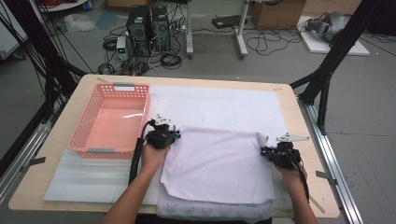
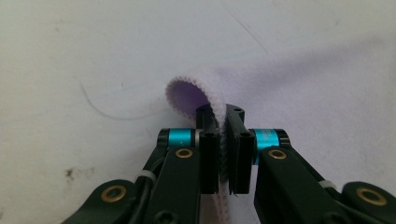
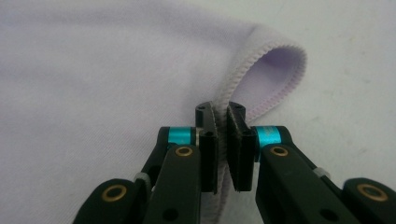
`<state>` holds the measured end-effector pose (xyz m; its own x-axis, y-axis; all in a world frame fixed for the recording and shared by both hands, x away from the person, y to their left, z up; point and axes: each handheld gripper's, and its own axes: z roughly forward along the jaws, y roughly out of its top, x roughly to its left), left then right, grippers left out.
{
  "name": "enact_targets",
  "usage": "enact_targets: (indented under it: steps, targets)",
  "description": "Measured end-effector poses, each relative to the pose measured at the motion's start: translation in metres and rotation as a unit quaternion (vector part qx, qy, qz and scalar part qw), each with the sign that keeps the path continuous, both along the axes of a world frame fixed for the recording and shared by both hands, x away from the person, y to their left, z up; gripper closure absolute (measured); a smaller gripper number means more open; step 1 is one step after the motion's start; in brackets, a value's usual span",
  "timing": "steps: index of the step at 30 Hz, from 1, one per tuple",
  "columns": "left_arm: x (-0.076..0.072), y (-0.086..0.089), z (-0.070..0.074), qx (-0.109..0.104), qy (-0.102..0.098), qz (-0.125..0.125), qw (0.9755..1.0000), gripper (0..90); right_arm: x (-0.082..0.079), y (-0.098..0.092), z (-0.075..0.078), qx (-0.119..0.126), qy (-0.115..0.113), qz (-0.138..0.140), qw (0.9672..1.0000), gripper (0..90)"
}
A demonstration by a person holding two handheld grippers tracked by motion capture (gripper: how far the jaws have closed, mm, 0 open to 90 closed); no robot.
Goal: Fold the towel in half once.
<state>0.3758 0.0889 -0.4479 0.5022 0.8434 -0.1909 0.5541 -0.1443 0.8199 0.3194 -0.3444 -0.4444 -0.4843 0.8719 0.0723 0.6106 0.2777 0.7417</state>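
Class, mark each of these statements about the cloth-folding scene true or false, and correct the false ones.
1. The left gripper is shut on the lilac cloth's hem. True.
2. The right gripper hangs open above the cloth. False: it is shut on the cloth's edge.
3. The pink basket holds folded cloths. False: nothing lies in it.
4. The basket stands left of the cloth in the high view. True.

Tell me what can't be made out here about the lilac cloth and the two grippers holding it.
- Left gripper, high view: jaws hidden under its own body and grey plate.
- Right gripper, high view: too small to see the pinch.
- Lilac cloth, both gripper views: the edges cut off all but one hemmed corner.
- Pink basket: glare blurs its floor.
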Motion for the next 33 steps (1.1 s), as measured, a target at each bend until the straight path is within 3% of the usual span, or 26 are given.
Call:
enact_targets:
  steps: [2, 4, 10, 11, 14, 18, 21, 23, 24, 28, 33]
  targets:
    - [0.005, 0.0, 0.006, -0.003, -0.001, 0.008, 1.0, 85.2, 0.005, -0.002, 0.001, 0.0, -0.004, -0.004, 1.0, 85.0]
    - [0.009, 0.001, 0.013, -0.016, -0.021, 0.023, 0.9994, 85.6, 0.011, -0.002, 0.003, -0.004, -0.013, -0.007, 0.9999, 85.1]
    - [0.032, 0.0, 0.028, -0.01, -0.031, 0.051, 0.9982, 85.9, 0.039, 0.0, 0.019, -0.009, -0.041, -0.022, 0.9989, 85.2]
    - [0.035, 0.0, 0.029, -0.017, -0.041, 0.057, 0.9974, 85.9, 0.044, 0.002, 0.022, -0.016, -0.046, -0.021, 0.9986, 85.2]
    - [0.049, 0.001, 0.033, -0.019, -0.035, 0.067, 0.997, 85.8, 0.059, 0.005, 0.03, -0.019, -0.053, -0.023, 0.9981, 85.2]
    - [0.062, 0.0, 0.039, -0.019, -0.055, 0.076, 0.9954, 85.8, 0.075, 0.006, 0.027, -0.006, -0.058, -0.043, 0.9974, 85.1]
    - [0.066, -0.002, 0.04, -0.015, -0.068, 0.077, 0.9946, 86.1, 0.083, 0.008, 0.023, -0.01, -0.061, -0.057, 0.9965, 85.1]
    - [0.065, -0.002, 0.038, -0.016, -0.058, 0.075, 0.9953, 85.4, 0.086, 0.01, 0.021, -0.01, -0.066, -0.06, 0.996, 84.5]
    - [0.065, -0.002, 0.037, -0.014, -0.053, 0.069, 0.9961, 83.0, 0.087, 0.011, 0.02, -0.005, -0.067, -0.062, 0.9958, 82.8]
    - [0.058, -0.008, 0.039, -0.001, -0.03, 0.043, 0.9986, 54.0, 0.086, 0.014, 0.016, 0.014, -0.05, -0.062, 0.9967, 60.9]
    - [0.046, -0.02, 0.048, 0.003, -0.035, 0.009, 0.9993, 45.1, 0.074, 0.014, 0.015, 0.022, -0.046, -0.05, 0.9975, 52.9]
